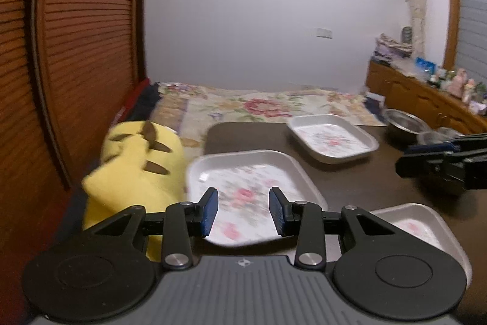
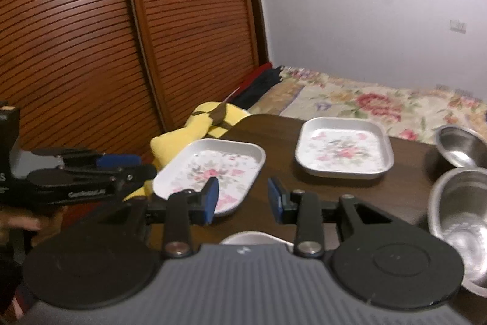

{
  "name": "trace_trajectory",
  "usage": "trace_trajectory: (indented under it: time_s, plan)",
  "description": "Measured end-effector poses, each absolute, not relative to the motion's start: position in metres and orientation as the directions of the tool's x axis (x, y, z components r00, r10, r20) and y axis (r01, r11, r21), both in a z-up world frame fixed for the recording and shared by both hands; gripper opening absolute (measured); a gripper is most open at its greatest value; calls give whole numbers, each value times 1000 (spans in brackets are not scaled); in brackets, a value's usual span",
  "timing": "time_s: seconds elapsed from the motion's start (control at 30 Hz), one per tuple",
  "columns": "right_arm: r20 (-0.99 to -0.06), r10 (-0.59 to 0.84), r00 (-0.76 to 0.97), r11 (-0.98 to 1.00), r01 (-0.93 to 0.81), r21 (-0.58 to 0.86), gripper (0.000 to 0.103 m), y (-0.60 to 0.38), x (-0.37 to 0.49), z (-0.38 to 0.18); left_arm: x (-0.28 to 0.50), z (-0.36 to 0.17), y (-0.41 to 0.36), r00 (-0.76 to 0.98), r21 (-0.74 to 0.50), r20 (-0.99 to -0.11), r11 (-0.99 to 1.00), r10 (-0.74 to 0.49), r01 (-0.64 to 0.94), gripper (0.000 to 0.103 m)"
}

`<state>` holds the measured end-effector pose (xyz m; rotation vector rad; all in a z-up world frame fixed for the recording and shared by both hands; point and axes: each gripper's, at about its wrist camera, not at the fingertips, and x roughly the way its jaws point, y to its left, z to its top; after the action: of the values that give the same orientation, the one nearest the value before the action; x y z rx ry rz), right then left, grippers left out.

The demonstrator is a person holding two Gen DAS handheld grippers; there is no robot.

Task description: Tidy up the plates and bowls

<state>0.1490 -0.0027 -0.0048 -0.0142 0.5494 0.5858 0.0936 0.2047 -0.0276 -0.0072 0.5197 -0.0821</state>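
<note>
Presently, your holdings stood as follows.

Left tongs [image 1: 243, 210]: released, nothing between the blue pads, poised above the near floral plate [image 1: 249, 188]. Right tongs [image 2: 243, 200]: likewise released and empty, held over the desk [image 2: 350, 194] between the plates.

Plates: three square white trays with floral print. You had the near floral plate sitting at the desk's left edge, beside a yellow plush toy [image 1: 134, 166]; a far floral plate [image 2: 344, 146] further back, well apart from the first; and a third plate [image 1: 420, 227] close under the left tongs' right side, only partly seen.

Bowls: two steel ones at the desk's right side, a rear bowl [image 2: 462, 150] and a front bowl [image 2: 459, 221], near each other; whether they touched, you could not tell.

Hazards, as a judgement: the near floral plate lay close to the desk's edge, so a push from your tongs instead of a clean pinch on its thin rim could tip it toward the plush toy. Smooth metal bowls would likely slip in the pads. Both tongs were working close together and might collide.

Surface and room: dark wood desk; a bed [image 2: 380, 102] with a flowered cover behind it; louvred wooden doors [image 2: 91, 35] on the left; a plain pale wall [image 1: 258, 20]; a cluttered wooden cabinet [image 1: 426, 96] on the right.
</note>
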Motion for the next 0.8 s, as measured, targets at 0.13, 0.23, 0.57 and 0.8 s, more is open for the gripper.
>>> trace_trajectory:
  time_s: [0.13,0.23,0.57,0.8]
  plan:
    - [-509,512,693,839,-530,123,37,18,161,-8,112,-32,223,856,-12,-515,999,-39,38,39]
    - [-524,508,683,840,-527,127,37,25,167,-12,123,-35,234,848,-15,-528,999,-33,30,39]
    - [-594,479,646,856,-493,155,37,43,201,-29,143,-41,244,834,-46,-548,998,-58,39,39]
    - [-635,457,623,863,-483,147,37,51,213,-43,149,-54,246,816,-66,-574,997,-70,38,38]
